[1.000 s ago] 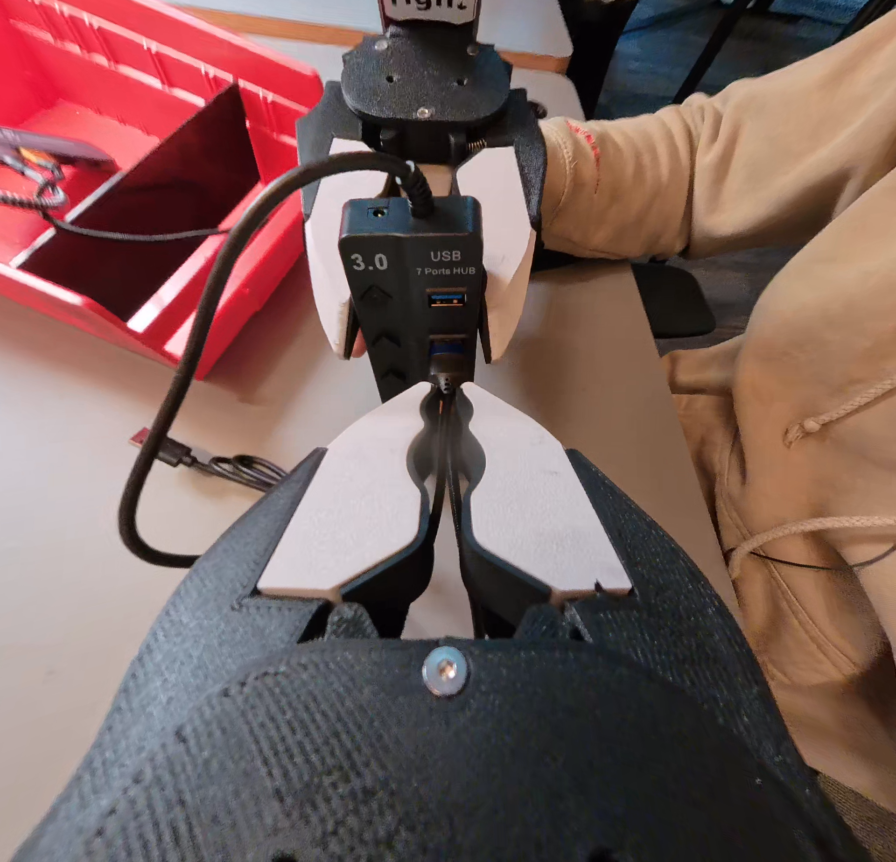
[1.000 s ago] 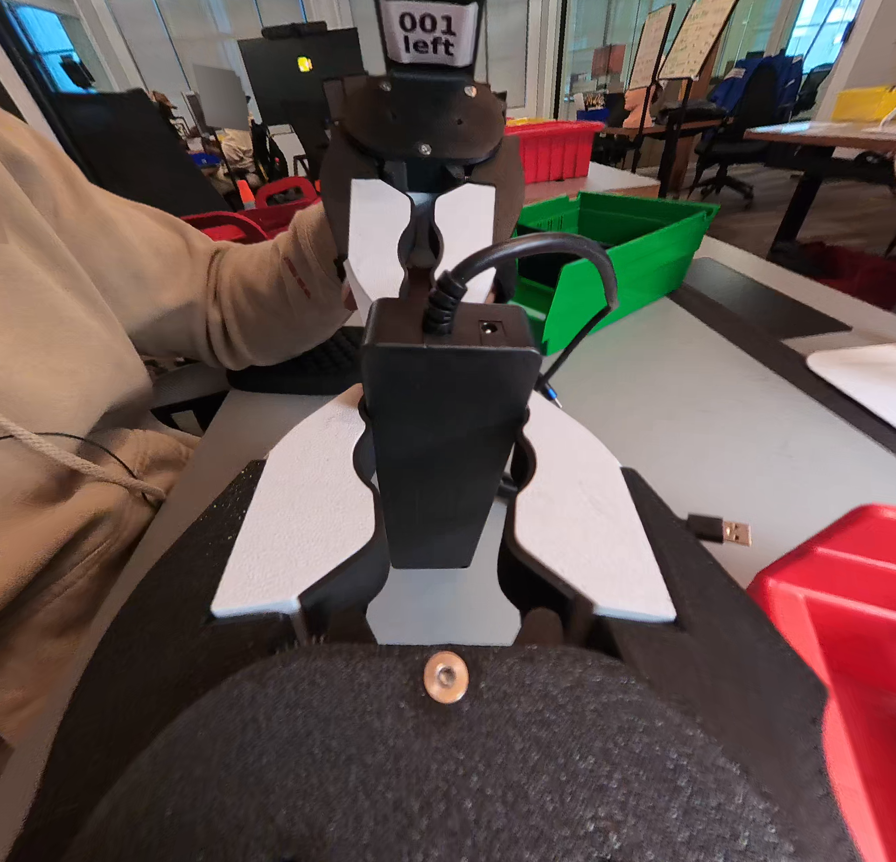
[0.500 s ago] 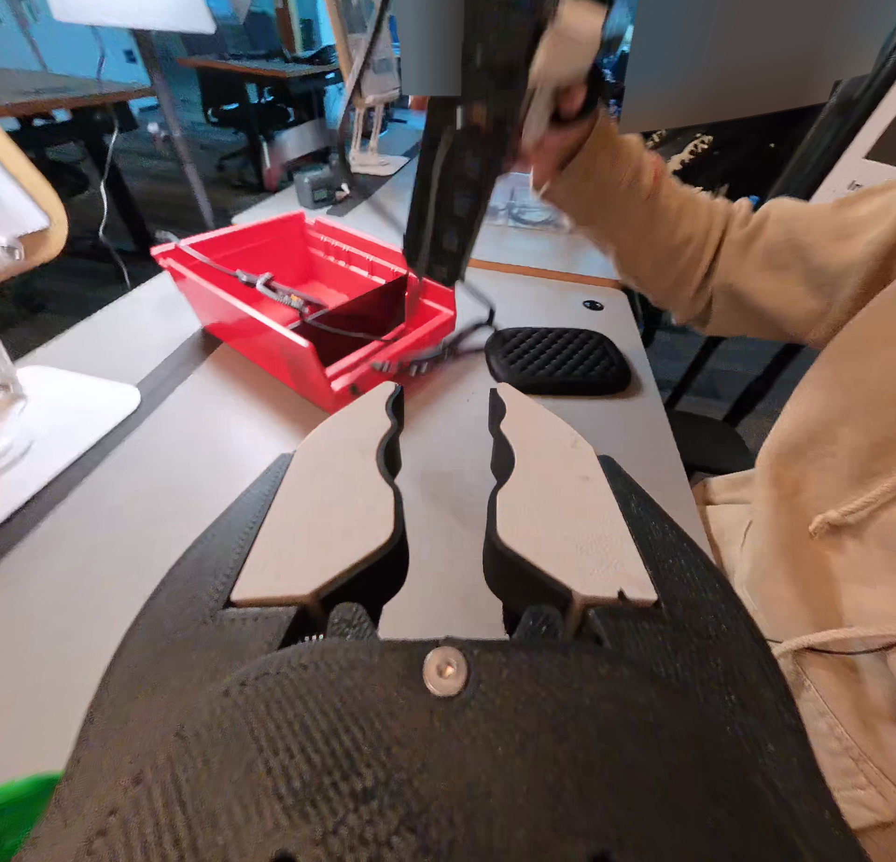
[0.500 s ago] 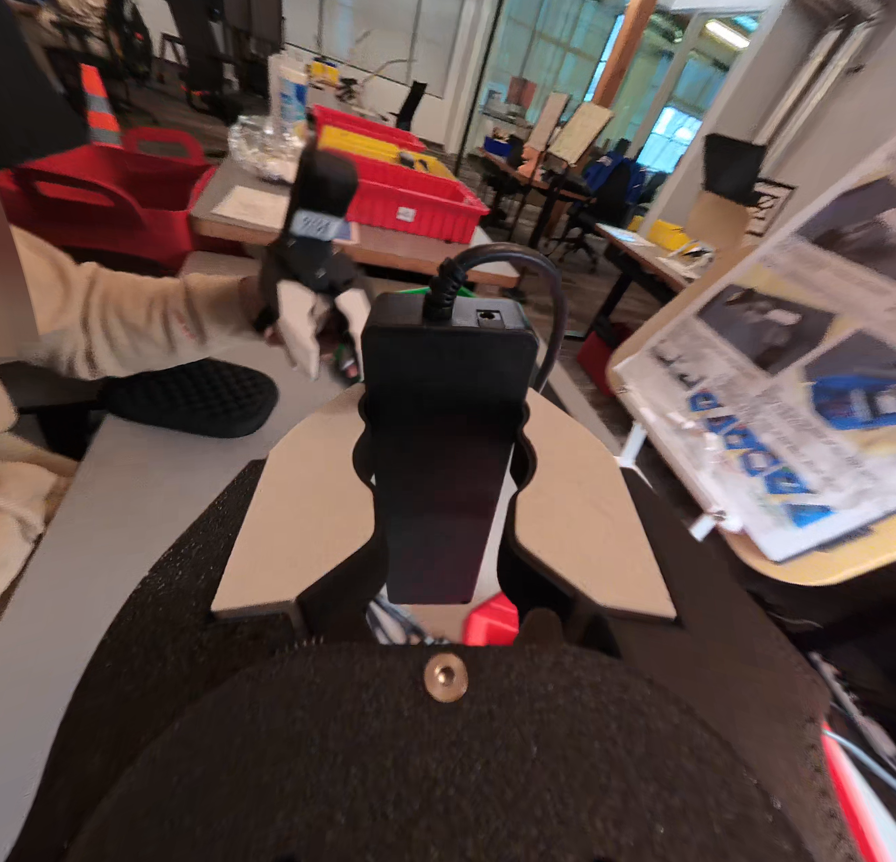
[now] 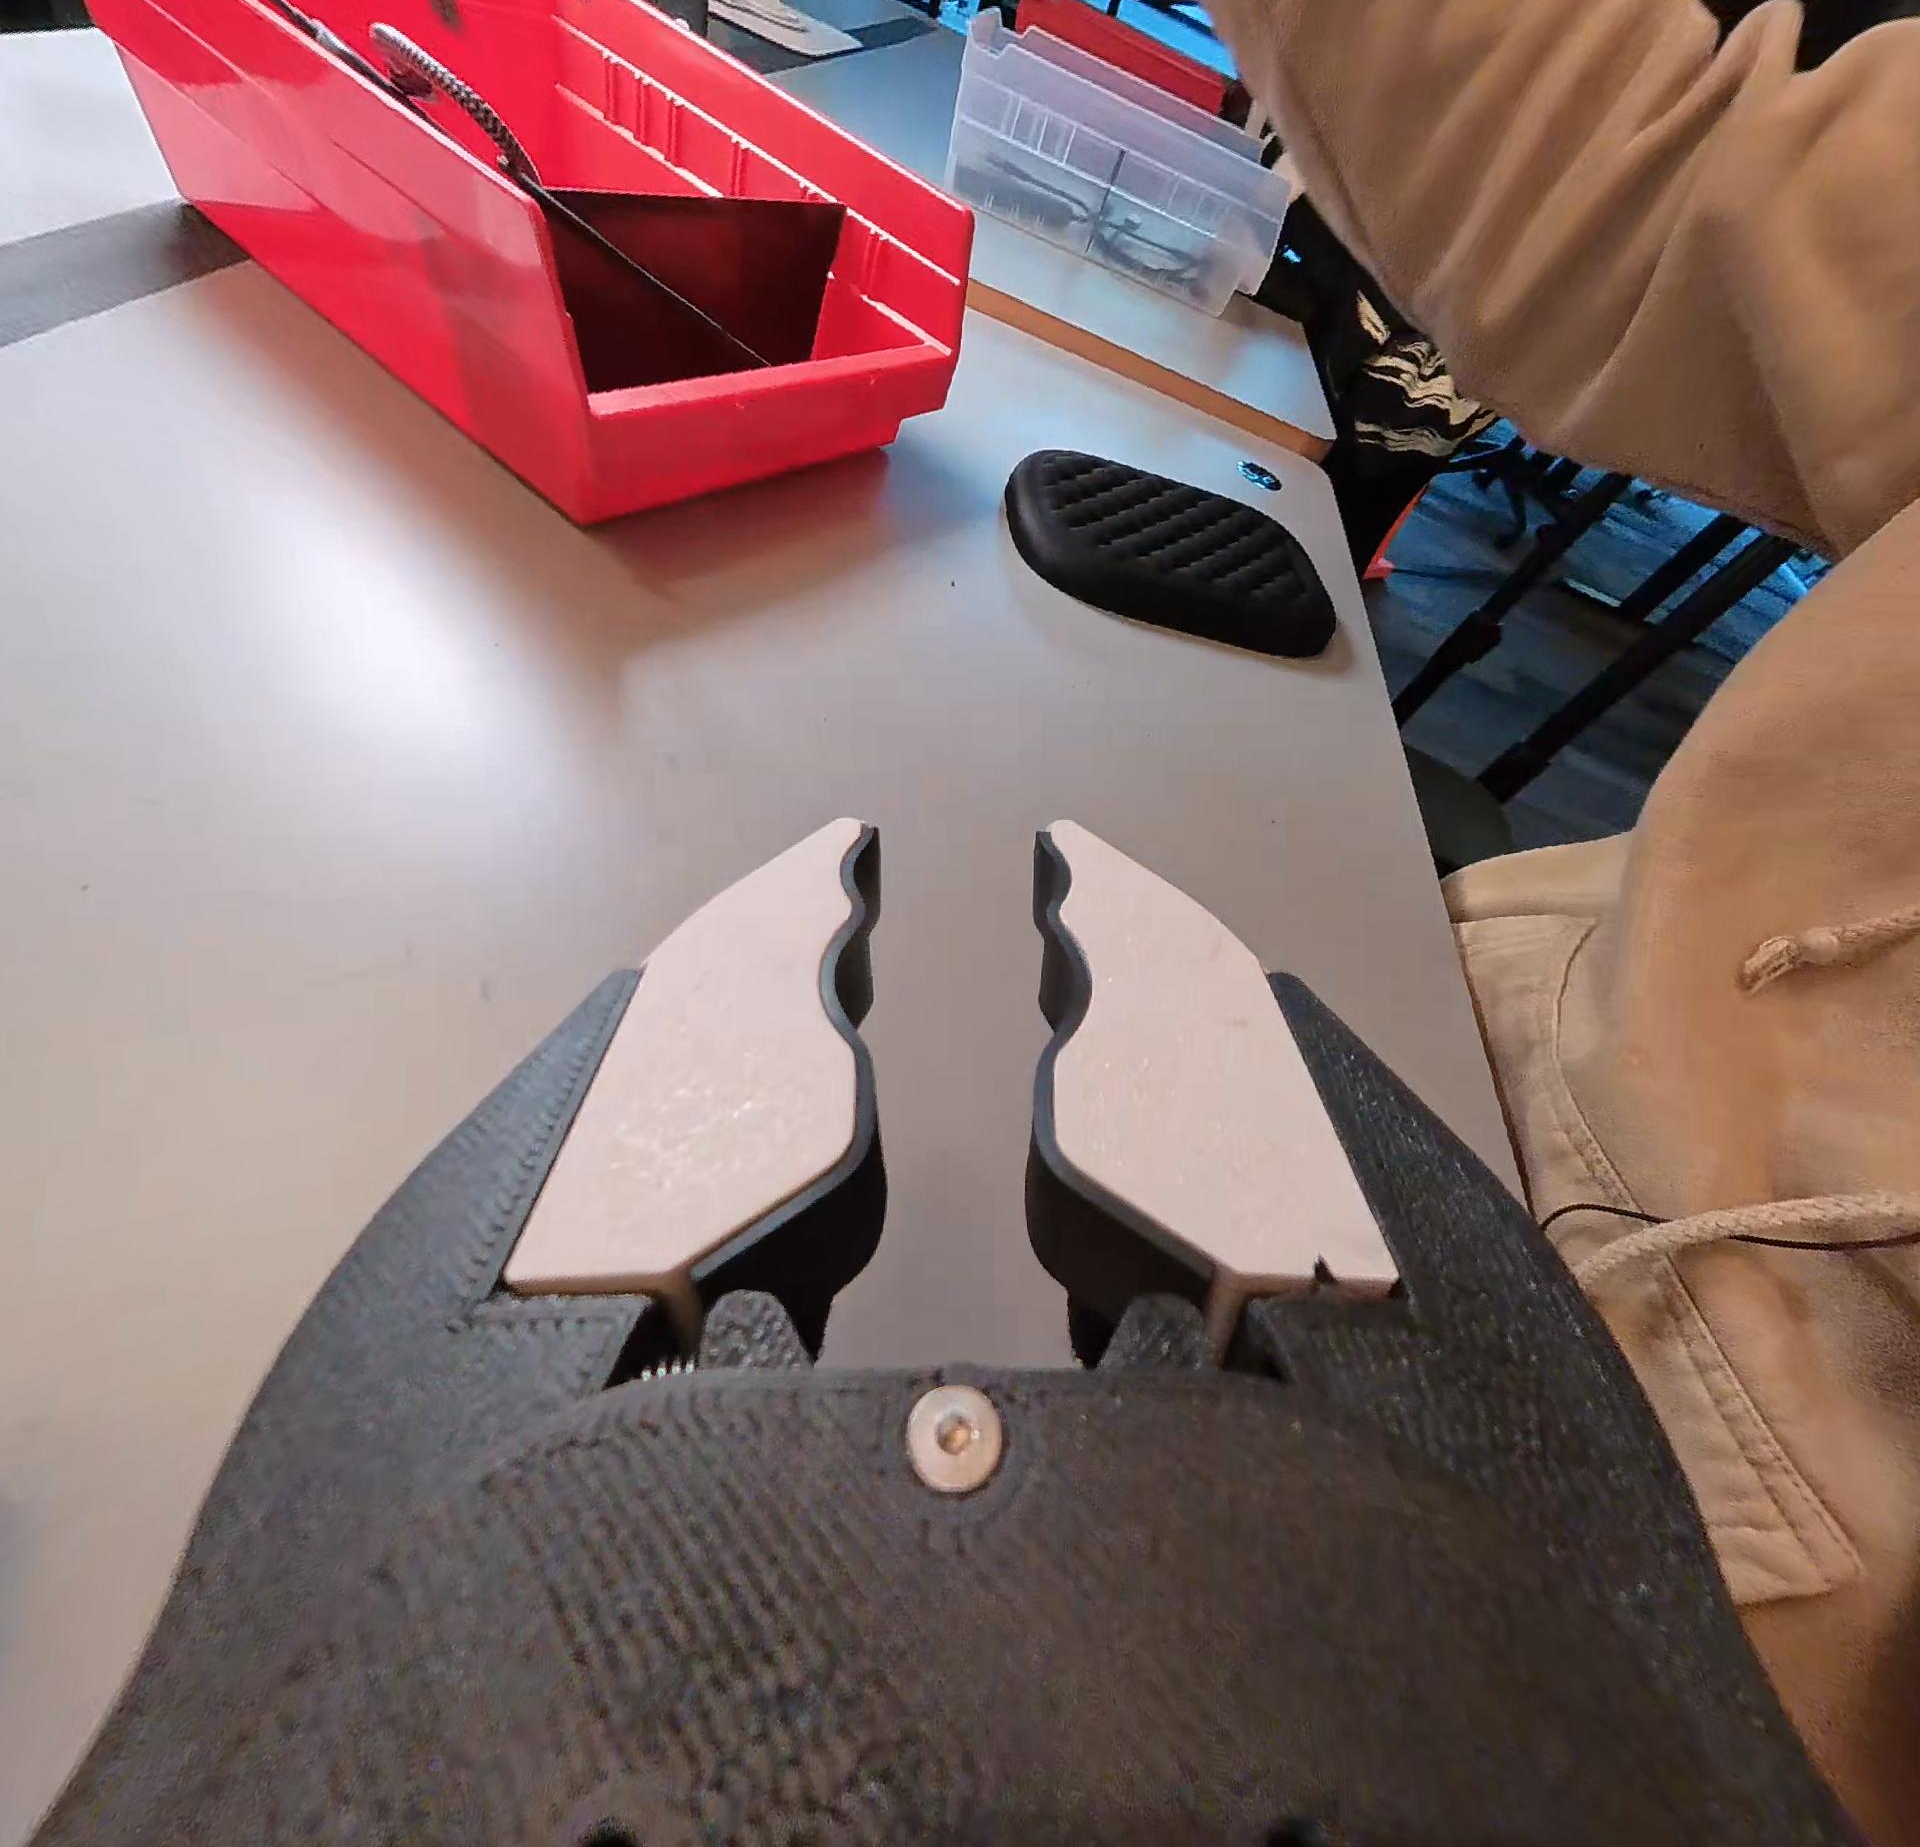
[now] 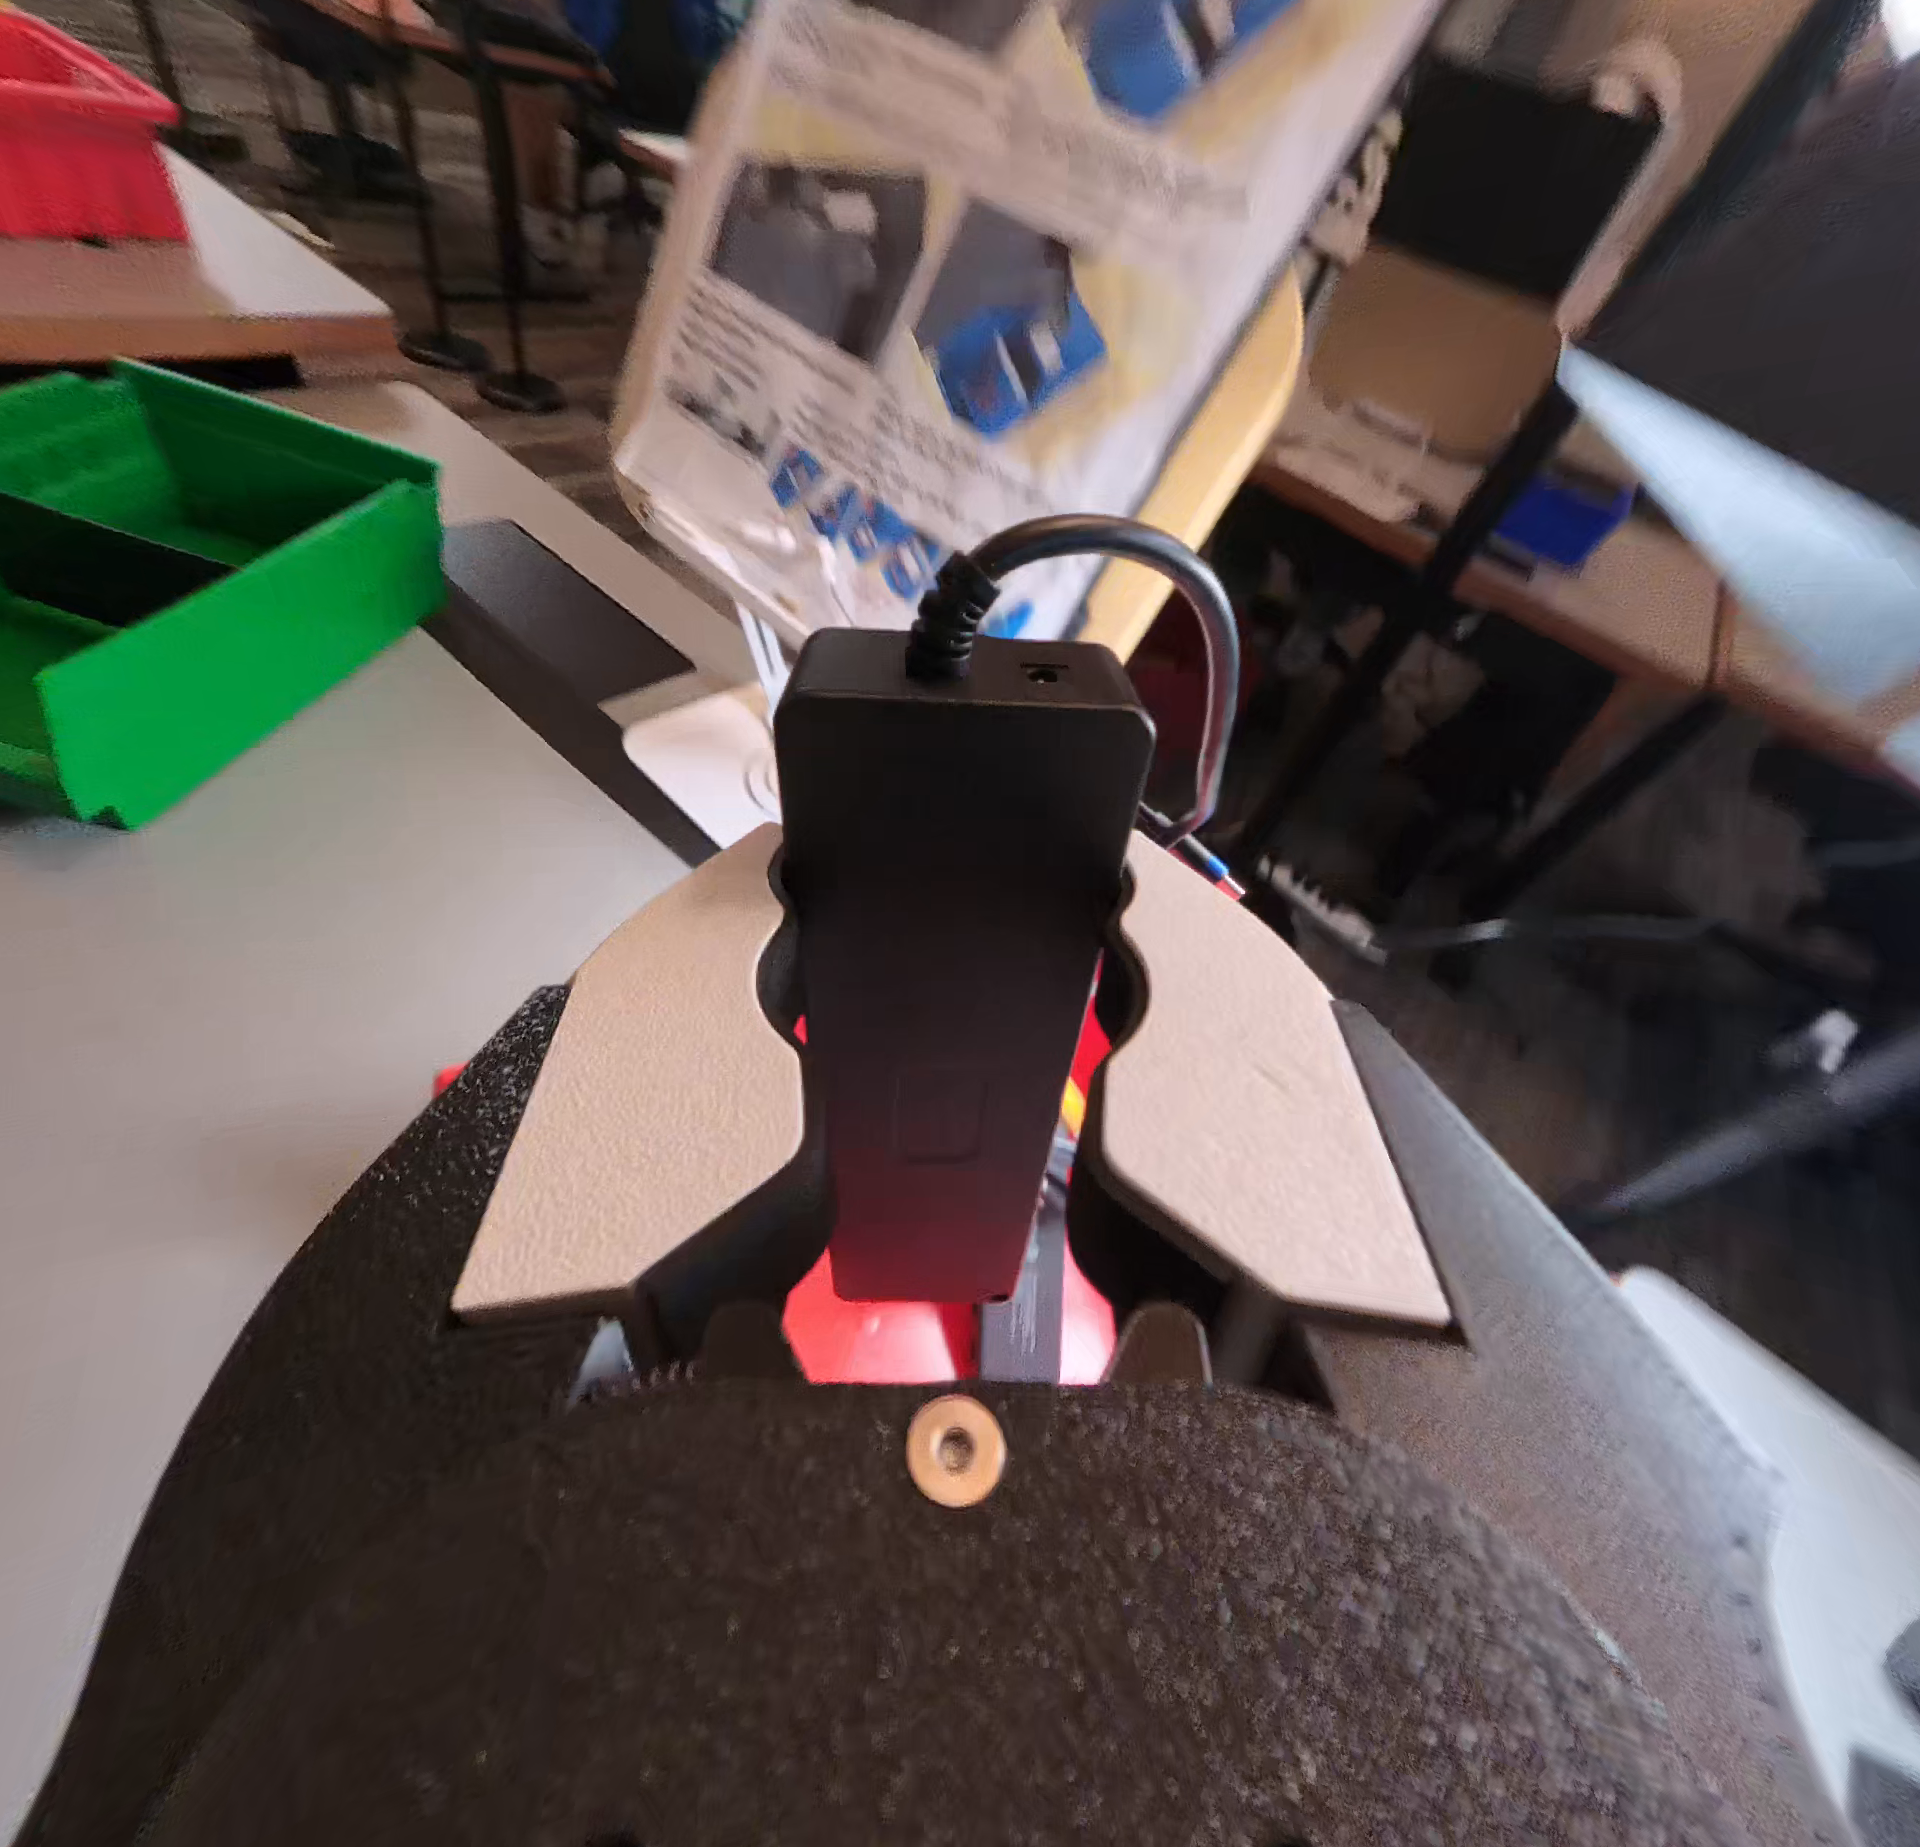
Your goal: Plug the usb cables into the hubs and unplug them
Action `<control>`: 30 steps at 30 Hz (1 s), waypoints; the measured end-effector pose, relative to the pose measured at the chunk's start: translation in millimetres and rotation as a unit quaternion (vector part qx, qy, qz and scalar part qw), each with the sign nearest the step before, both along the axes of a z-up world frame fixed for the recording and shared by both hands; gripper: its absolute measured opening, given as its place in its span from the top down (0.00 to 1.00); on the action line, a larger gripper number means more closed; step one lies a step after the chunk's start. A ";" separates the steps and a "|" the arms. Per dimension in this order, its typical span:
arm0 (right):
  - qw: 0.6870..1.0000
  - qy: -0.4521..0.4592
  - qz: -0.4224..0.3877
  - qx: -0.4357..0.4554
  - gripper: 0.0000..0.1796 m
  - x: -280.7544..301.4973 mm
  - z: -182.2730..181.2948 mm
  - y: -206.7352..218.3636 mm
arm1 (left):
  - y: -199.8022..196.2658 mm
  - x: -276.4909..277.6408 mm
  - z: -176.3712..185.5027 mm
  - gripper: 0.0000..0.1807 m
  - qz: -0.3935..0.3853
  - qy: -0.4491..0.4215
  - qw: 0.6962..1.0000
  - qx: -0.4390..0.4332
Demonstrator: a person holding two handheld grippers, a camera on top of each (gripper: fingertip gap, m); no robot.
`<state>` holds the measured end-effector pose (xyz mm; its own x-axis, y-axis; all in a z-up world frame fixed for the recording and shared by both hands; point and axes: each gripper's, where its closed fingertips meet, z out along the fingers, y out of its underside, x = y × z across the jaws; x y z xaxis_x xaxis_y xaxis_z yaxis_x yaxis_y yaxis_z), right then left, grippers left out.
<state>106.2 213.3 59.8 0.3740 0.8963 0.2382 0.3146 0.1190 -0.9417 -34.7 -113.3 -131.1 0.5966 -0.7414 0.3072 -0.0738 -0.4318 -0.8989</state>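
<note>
Two grippers are mine here, and only one is busy. Largest before me is the desk (image 5: 436, 758), a smooth grey slab with a soft sheen. On its far side sits the red bin (image 5: 665, 415), hard ribbed plastic with a dark divider across it and a braided cable (image 5: 457, 104) draped over its wall. A green bin (image 6: 218, 592) of the same moulded kind stands toward the desk's far left in my right wrist view. Near the desk's right edge lies a black, teardrop-shaped wrist rest (image 5: 1169, 550) with a woven-looking texture. My left gripper (image 5: 956, 841) hovers over the bare desk, its pale matte fingers (image 5: 727, 1070) parted by a modest gap and holding nothing. My right gripper (image 6: 951, 852) is clamped on the USB hub (image 6: 951, 966), a matte black wedge held up off the desk, its own ribbed-collared lead (image 6: 1132, 561) arcing out of the top end and down behind. I can see no plug in the hub from this back side, so I judge one unplug is done; whether more cables remain to plug in, I cannot tell, though the bin's cable suggests so.
</note>
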 end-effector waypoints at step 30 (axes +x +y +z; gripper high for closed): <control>0.982 -0.046 -0.158 -0.089 0.57 83.2 -91.8 9.5 | 22.0 -86.9 7.6 0.79 0.210 0.050 0.976 0.042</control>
